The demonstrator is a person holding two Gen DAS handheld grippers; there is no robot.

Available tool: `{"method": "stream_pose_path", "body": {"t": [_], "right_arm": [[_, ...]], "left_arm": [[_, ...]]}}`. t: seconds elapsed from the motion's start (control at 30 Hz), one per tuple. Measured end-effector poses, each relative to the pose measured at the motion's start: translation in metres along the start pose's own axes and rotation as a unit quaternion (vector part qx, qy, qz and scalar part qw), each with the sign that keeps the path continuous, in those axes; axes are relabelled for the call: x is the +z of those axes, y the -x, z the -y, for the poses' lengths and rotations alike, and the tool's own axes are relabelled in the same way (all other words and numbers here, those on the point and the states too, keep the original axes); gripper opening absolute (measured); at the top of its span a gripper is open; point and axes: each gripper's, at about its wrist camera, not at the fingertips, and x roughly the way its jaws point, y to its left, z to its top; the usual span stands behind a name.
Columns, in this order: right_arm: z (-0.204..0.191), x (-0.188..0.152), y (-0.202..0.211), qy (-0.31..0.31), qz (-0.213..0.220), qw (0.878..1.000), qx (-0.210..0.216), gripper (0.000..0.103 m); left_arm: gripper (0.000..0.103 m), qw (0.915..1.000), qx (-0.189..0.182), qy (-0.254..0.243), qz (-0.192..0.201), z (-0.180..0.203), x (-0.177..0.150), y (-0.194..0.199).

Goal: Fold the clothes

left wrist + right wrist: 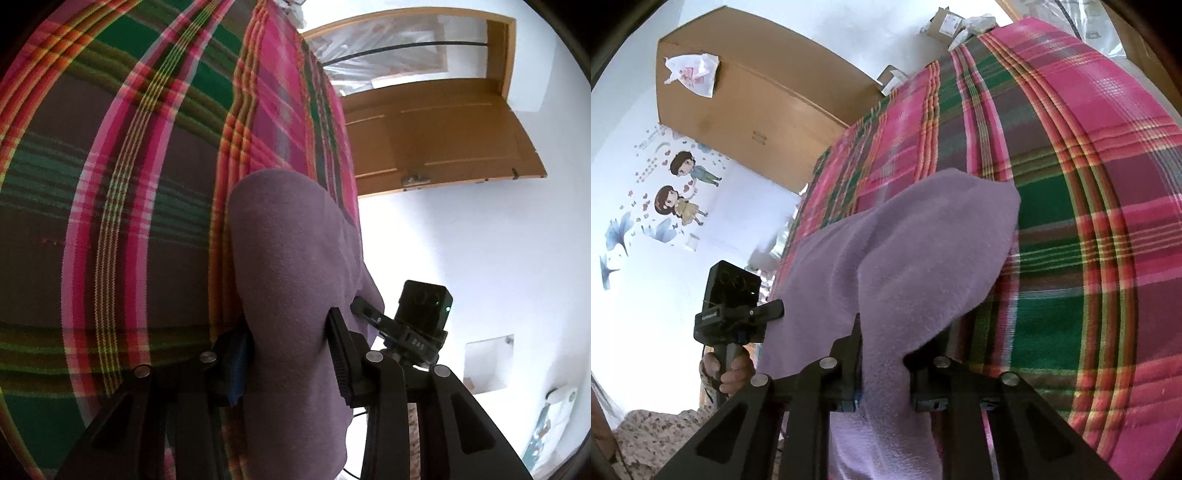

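Above the plaid bed (110, 184), we pinch 1 purple cloth (288, 277) in both grippers, left (291, 354) and right (882, 369), each clamped on a bunched edge, side by side.

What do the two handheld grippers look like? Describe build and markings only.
Both the left gripper and right gripper are matte black, with angular linkage arms, round silver pivot bolts and blue inserts at the jaws. Each carries a boxy black camera; a green light glows on it.
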Motion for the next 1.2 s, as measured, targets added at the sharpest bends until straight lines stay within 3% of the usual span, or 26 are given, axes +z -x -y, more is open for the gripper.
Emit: {"method": "stream_pose_path", "body": {"t": [0.67,1.2], "right_arm": [[-0.044,0.023,-0.039,0.006,0.009,1.0,0.029,0.018],[-0.073,0.066,-0.108,0.027,-0.006,0.999,0.028,0.018]], "left_arm": [[0.039,0.999,0.001,-0.012,0.044,0.013,0.034,0.028],[0.039,0.997,0.016,0.005,0.075,-0.016,0.083,0.067]]}}
